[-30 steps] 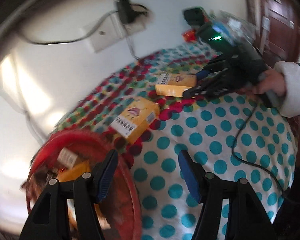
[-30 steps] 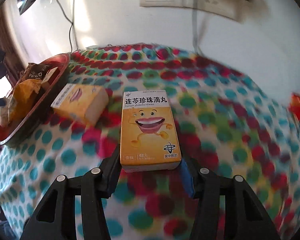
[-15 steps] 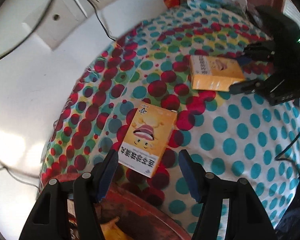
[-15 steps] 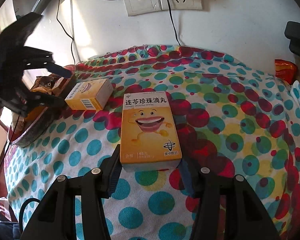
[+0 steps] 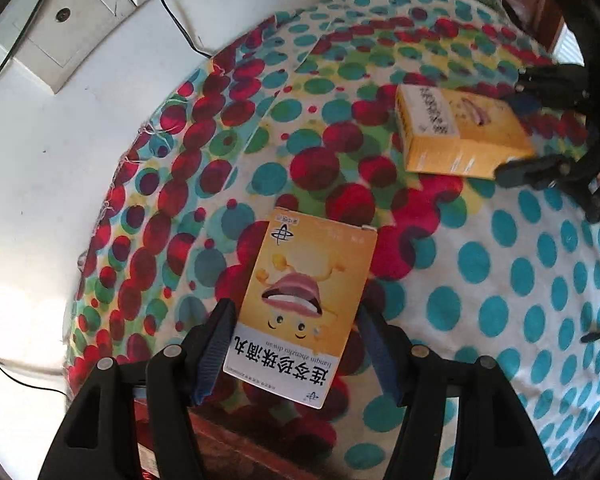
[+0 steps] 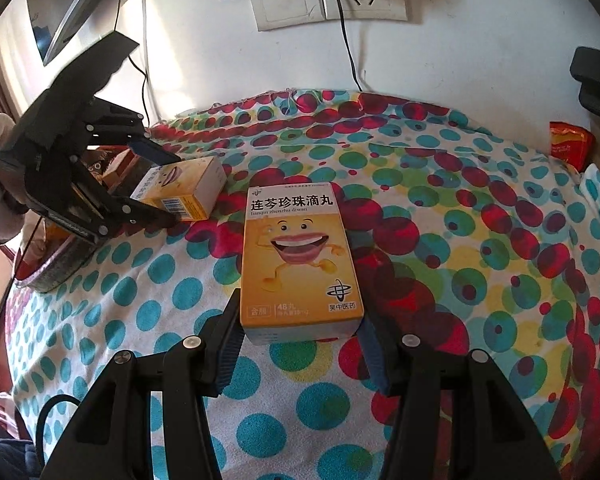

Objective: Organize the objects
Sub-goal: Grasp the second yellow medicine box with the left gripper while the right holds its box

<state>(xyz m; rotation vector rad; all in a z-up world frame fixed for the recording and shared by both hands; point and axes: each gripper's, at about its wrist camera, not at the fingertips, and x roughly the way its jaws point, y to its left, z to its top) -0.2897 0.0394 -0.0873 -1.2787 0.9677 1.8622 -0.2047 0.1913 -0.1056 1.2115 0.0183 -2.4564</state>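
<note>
Left wrist view: the left gripper (image 5: 292, 348) is open, and its two fingers stand on each side of the first box (image 5: 304, 308). There is a thin gap on each side. This yellow box lies flat on the spotty cloth (image 5: 500, 300), just beside the red bowl (image 5: 236, 448).

The second box (image 6: 300, 256) lies farther from the bowl. The right gripper (image 6: 296, 340) has its pads right against that box's sides. I cannot tell if it is squeezing yet.

To do this step well, I think each gripper should slide a bit more along its box. Then it should close slowly and evenly so the thin card does not bend. Lift straight up. Take the box beside the bowl first, so the two grippers do not bump.
</note>
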